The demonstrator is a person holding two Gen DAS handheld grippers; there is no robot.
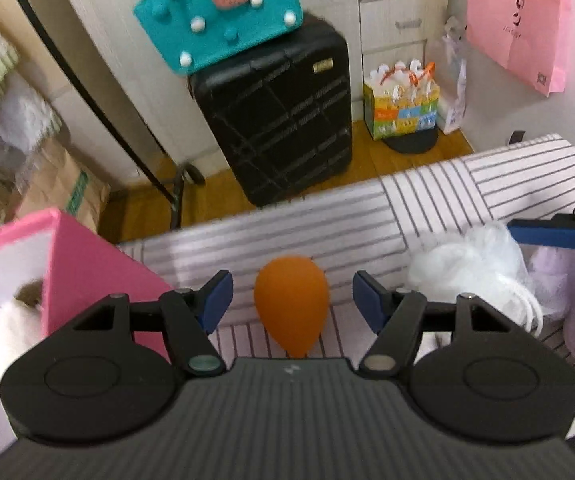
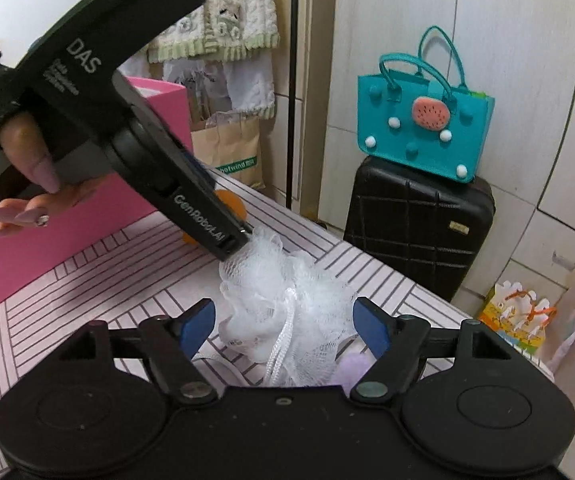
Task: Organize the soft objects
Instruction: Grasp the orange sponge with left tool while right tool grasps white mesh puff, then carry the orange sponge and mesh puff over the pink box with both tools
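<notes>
Orange egg-shaped sponge point(image 1: 291, 304) lying on the striped tabletop point(image 1: 327, 224), between the blue pads of the left tongs point(image 1: 292, 302) but touched by neither; jaws standing apart. White mesh pouf point(image 2: 283, 312) just to its right on the same tabletop, its cord point(image 2: 281, 344) trailing toward the camera. Right tongs point(image 2: 283, 326) likewise apart, pads either side of the pouf without pressing it. Something pale lilac and fuzzy point(image 2: 353, 366) beside the pouf, possibly a plush, too hidden to name. Pink box point(image 1: 87, 272) standing at the tabletop's left end, a white fluffy item point(image 1: 5, 332) inside it. Hand point(image 2: 27, 184) wrapped around the left tool's handle. Beyond the tabletop edge: black suitcase point(image 2: 419, 232) on the floor, teal felt bag point(image 2: 423, 128) on top of it.
</notes>
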